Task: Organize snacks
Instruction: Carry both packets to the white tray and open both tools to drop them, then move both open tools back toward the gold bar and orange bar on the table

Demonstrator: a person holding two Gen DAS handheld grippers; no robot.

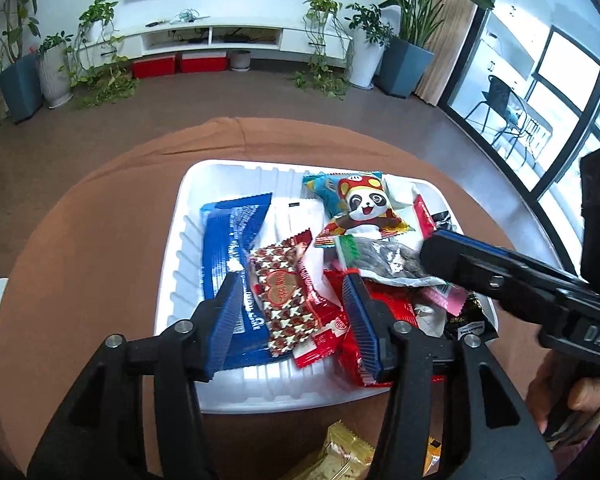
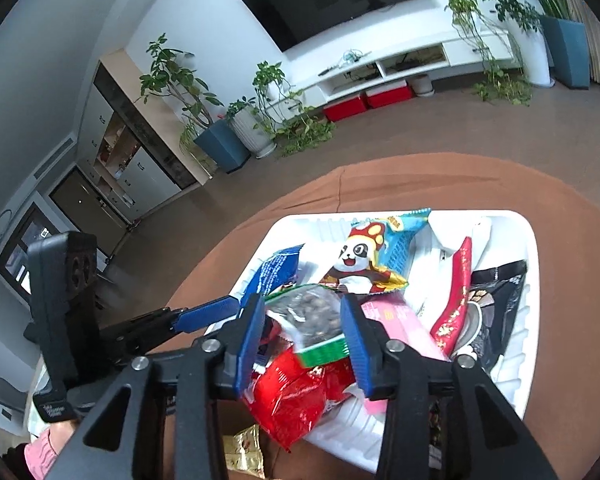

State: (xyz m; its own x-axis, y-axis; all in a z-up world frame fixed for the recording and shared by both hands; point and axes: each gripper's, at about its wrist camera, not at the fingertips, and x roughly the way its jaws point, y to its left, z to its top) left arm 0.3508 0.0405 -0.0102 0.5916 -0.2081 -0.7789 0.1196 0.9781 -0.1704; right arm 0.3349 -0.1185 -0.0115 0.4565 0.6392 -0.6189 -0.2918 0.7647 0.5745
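A white ribbed plastic tray (image 1: 172,280) sits on a round table under a smooth brown cloth (image 1: 80,240), heaped with crinkly foil snacks: a flat blue pack (image 1: 224,240), a red-and-gold heart wrapper (image 1: 288,300), a glossy panda bag (image 1: 360,208), and a clear pouch of dark seeds (image 2: 312,312). The left tongs (image 1: 292,312) stand apart over the heart wrapper, pads clear of it. The right tongs (image 2: 304,320) are apart too, straddling the seed pouch without pressing. A gold packet (image 1: 340,456) lies outside the tray.
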